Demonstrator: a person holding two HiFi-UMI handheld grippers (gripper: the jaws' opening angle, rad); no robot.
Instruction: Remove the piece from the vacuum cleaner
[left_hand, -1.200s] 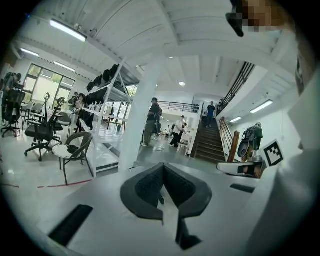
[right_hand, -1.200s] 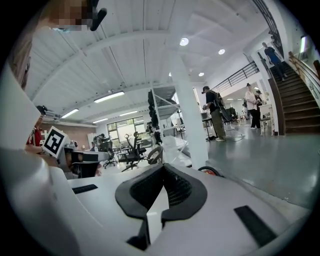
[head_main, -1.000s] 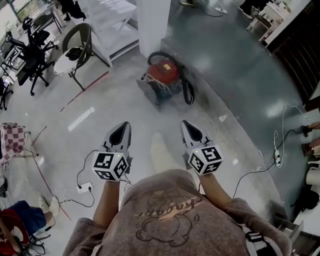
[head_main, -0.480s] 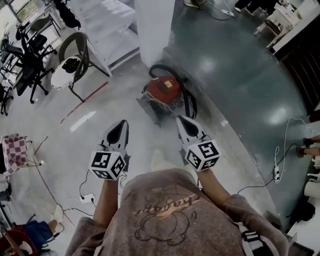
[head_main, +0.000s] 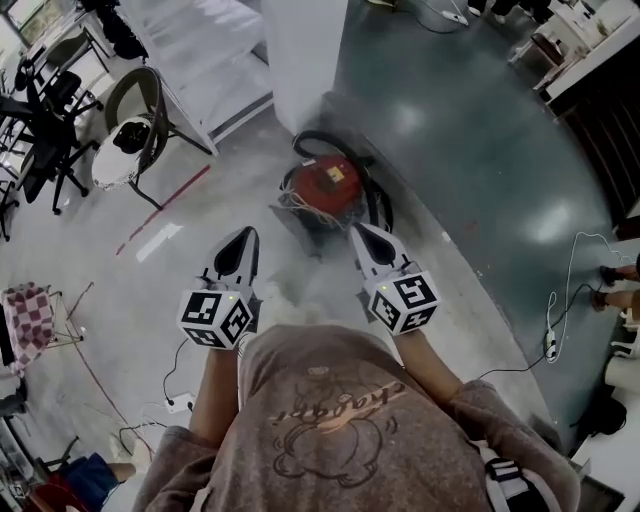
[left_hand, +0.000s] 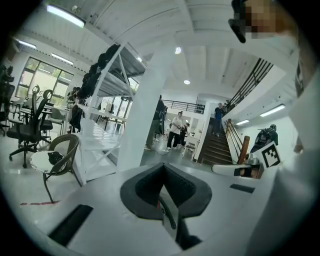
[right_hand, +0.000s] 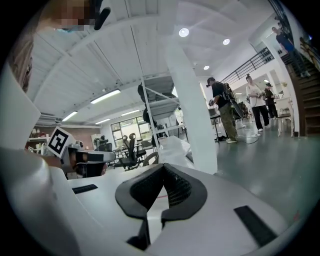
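A red canister vacuum cleaner (head_main: 328, 182) with a black hose (head_main: 376, 200) looped round it and a coil of light cord on its near side stands on the floor in the head view, ahead of both grippers. My left gripper (head_main: 243, 236) is held level to its lower left, jaws shut and empty. My right gripper (head_main: 359, 232) is just below the vacuum's right side, also shut and empty. Neither touches the vacuum. In the left gripper view (left_hand: 163, 167) and the right gripper view (right_hand: 163, 167) the jaws meet at the tip; the vacuum is hidden behind them.
A white pillar (head_main: 300, 50) rises right behind the vacuum, with a white shelf rack (head_main: 215, 50) to its left. A round-backed chair (head_main: 130, 130) and office chairs (head_main: 40, 110) stand at the left. Cables and a power strip (head_main: 552, 340) lie right. People stand far off (left_hand: 176, 131).
The vacuum has come nearer in the head view as I walk towards it. Both grippers stay shut and level, now just short of it.
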